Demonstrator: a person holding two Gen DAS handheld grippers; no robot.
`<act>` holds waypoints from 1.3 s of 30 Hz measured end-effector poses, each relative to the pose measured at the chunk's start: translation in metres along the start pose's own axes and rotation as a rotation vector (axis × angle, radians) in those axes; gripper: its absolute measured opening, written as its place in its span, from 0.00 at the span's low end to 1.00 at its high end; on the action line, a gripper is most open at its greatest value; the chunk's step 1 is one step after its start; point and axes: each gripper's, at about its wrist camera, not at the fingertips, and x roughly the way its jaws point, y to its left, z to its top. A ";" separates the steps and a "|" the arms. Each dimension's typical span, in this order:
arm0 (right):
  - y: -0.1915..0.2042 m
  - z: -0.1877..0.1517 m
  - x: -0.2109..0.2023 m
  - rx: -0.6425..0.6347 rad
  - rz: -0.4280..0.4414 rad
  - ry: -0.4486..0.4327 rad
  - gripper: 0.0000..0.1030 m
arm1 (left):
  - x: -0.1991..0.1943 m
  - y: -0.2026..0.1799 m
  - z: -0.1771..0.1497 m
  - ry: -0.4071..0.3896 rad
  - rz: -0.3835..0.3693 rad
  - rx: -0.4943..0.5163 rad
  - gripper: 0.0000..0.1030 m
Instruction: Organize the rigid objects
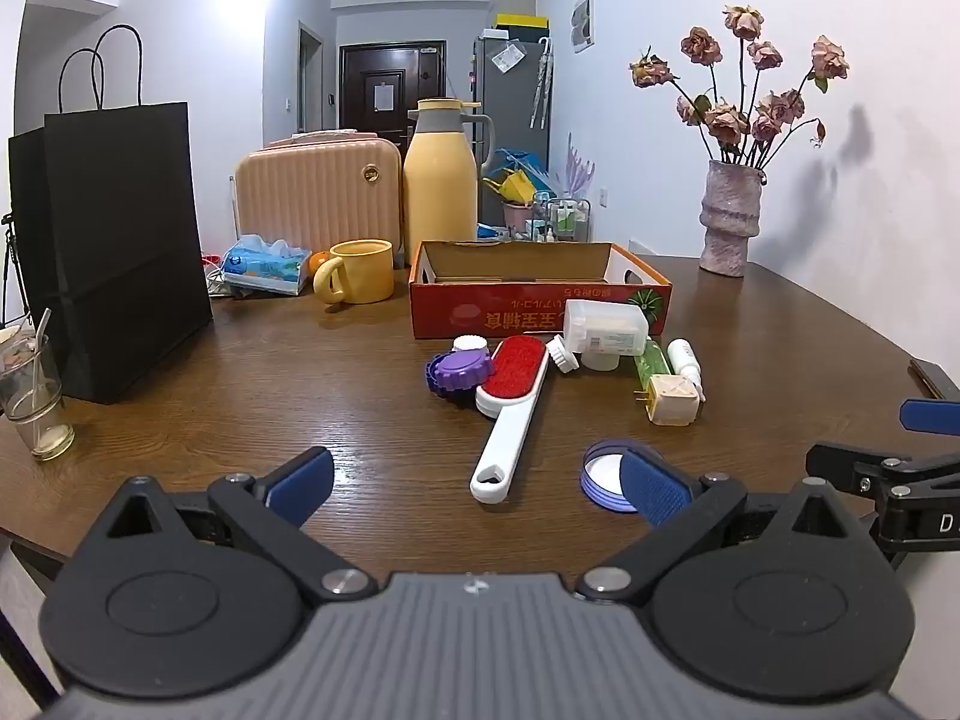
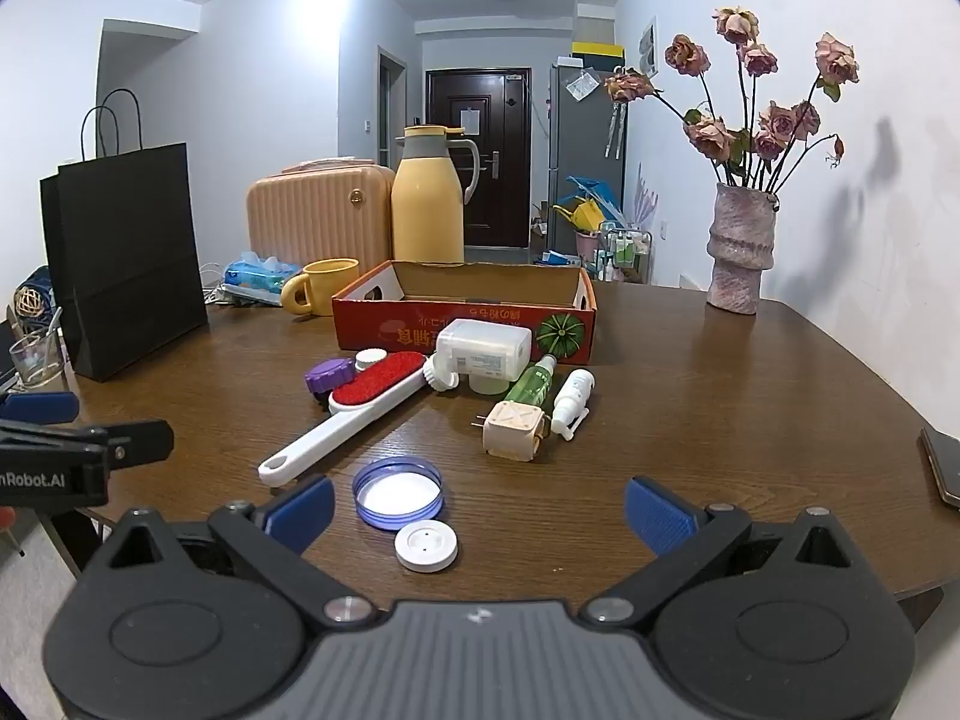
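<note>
A red cardboard box [image 1: 540, 312] [image 2: 462, 330], open and empty, stands mid-table. Before it lie a white brush with red pad [image 1: 510, 408] [image 2: 354, 414], purple caps [image 1: 459, 372] [image 2: 330, 375], a white plastic bottle [image 1: 606, 327] [image 2: 483, 351], a green bottle [image 1: 651, 360] [image 2: 534, 384], a small white spray bottle [image 1: 684, 360] [image 2: 573, 399], and a beige plug cube [image 1: 675, 399] [image 2: 516, 429]. A blue lid [image 1: 606, 474] [image 2: 399, 492] and a white disc [image 2: 426, 546] lie nearest. My left gripper [image 1: 477, 480] and right gripper [image 2: 480, 510] are open, empty, above the near edge.
A black paper bag [image 1: 120, 240], a glass [image 1: 36, 402], tissue pack [image 1: 264, 264], yellow mug [image 1: 357, 279], yellow jug [image 1: 441, 174] and pink case [image 1: 318, 192] stand left and behind. A vase of dried roses [image 1: 729, 216] stands back right. A phone [image 2: 945, 468] lies at the right edge.
</note>
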 end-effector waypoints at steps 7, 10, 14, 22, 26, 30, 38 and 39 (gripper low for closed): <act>0.001 0.000 0.000 -0.001 -0.001 -0.001 1.00 | 0.000 0.000 0.000 0.000 -0.001 -0.002 1.00; 0.001 0.000 0.000 -0.001 0.000 0.000 1.00 | 0.000 0.000 0.000 0.000 -0.001 -0.002 1.00; 0.001 0.000 0.000 0.000 -0.001 0.003 1.00 | 0.000 0.000 0.000 0.001 -0.001 -0.003 1.00; 0.001 0.001 0.001 0.002 -0.003 0.006 1.00 | 0.000 0.000 0.000 0.001 -0.001 -0.004 1.00; 0.002 -0.001 -0.001 0.002 -0.003 0.007 1.00 | -0.002 0.001 0.003 0.003 0.000 -0.003 1.00; 0.002 -0.001 -0.001 0.002 -0.003 0.008 1.00 | -0.002 0.001 0.003 0.003 -0.001 -0.004 1.00; 0.002 -0.001 -0.001 0.002 -0.003 0.009 1.00 | -0.002 0.001 0.003 0.003 -0.001 -0.004 1.00; 0.001 -0.001 0.000 0.002 -0.003 0.009 1.00 | -0.002 0.001 0.003 0.004 -0.001 -0.005 1.00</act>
